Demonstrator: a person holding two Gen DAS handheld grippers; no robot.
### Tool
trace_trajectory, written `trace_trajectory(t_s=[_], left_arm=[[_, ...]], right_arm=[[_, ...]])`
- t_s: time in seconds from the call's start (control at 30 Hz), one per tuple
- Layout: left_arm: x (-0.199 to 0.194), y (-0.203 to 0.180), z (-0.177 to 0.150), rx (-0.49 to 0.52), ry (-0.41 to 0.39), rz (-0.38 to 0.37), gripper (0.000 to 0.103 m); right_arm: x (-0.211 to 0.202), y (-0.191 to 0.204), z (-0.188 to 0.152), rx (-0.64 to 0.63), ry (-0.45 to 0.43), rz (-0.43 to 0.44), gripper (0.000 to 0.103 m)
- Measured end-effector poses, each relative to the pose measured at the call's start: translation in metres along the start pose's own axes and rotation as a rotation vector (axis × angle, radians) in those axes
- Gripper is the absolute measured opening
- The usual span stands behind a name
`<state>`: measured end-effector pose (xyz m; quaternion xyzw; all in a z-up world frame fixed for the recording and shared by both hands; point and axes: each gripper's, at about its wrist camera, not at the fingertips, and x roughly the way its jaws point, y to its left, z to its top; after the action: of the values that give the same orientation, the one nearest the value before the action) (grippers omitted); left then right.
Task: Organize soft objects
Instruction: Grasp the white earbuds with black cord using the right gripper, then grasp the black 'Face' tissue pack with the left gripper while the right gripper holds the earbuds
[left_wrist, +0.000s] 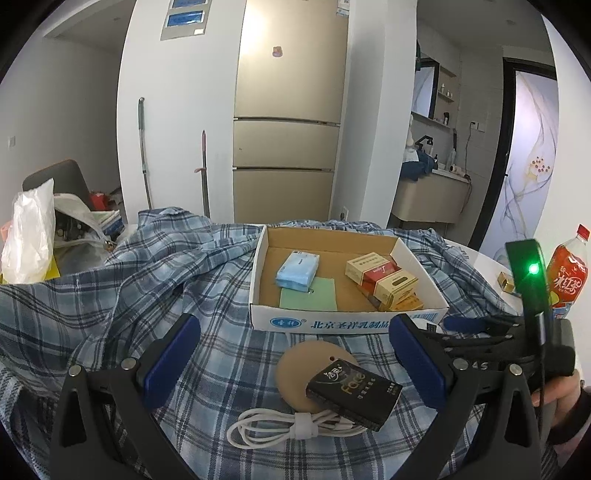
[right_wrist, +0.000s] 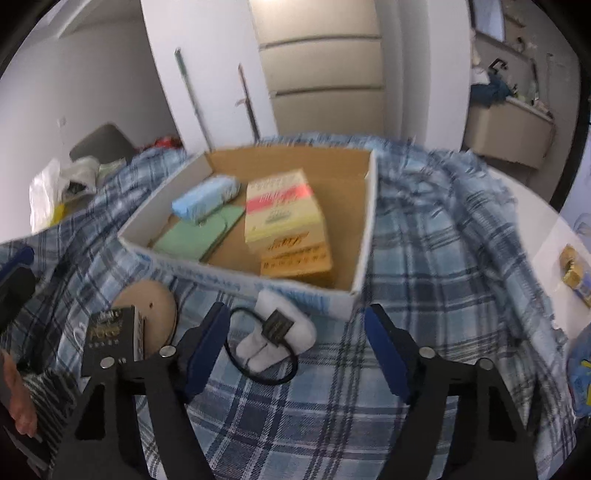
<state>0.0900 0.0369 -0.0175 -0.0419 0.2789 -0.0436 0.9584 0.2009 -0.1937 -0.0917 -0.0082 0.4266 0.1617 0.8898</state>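
Now, on the checked cloth (left_wrist: 110, 295), the left gripper (left_wrist: 295, 350) stands with fingers spread, gripping nothing, over a round disc (left_wrist: 295, 365), a black packet (left_wrist: 354, 391) and a coiled white cable (left_wrist: 288, 428). Beyond sits a cardboard box (left_wrist: 332, 325) holding a blue tissue pack (left_wrist: 297, 271). The right gripper (right_wrist: 295, 343), fingers parted, holds nothing; a white pouch (right_wrist: 284, 332) lies between them.

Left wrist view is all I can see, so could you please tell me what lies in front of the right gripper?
Observer: A white soft bundle with a black cord looped over it lies on the plaid cloth, just before the cardboard box.
Operator: Thank you. Is it between the jaws?
Observer: Not squarely. The right gripper is open, and the bundle lies just ahead, nearer its left finger.
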Motion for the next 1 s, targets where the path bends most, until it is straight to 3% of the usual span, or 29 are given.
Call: trace_trajectory(t_s=[0.2,0.47,0.57,0.67,0.77,0.9,1.0], left_arm=[[0.002,0.003,-0.001,-0.015,0.012,-0.002,0.103],[0.001,-0.003,-0.001,0.014,0.017,-0.011,0.103],[-0.004,-0.004,-0.001,0.019,-0.006,-0.065,0.103],[-0.005,-0.009,-0.001,0.042,-0.009,-0.1,0.103],[0.002,-0.017,-0.003,0.09,0.044,-0.115,0.103],[0.016,-0.028,-0.009,0.161,0.151,-0.214,0.103],[0.023,-0.04,-0.018,0.233,0.203,-0.244,0.103]], right_arm=[[0.01,0.004,-0.002,-0.022,0.038,-0.001,0.034],[-0.009,0.009,-0.001,-0.043,-0.042,-0.004,0.028],[-0.031,0.014,0.0,-0.057,-0.095,-0.016,0.028],[-0.051,0.018,0.001,-0.055,-0.147,0.03,0.028],[-0.068,0.024,0.0,-0.074,-0.189,0.059,0.028],[-0.084,0.027,0.0,-0.07,-0.22,0.113,0.028],[-0.092,0.026,0.0,-0.073,-0.237,0.13,0.028]])
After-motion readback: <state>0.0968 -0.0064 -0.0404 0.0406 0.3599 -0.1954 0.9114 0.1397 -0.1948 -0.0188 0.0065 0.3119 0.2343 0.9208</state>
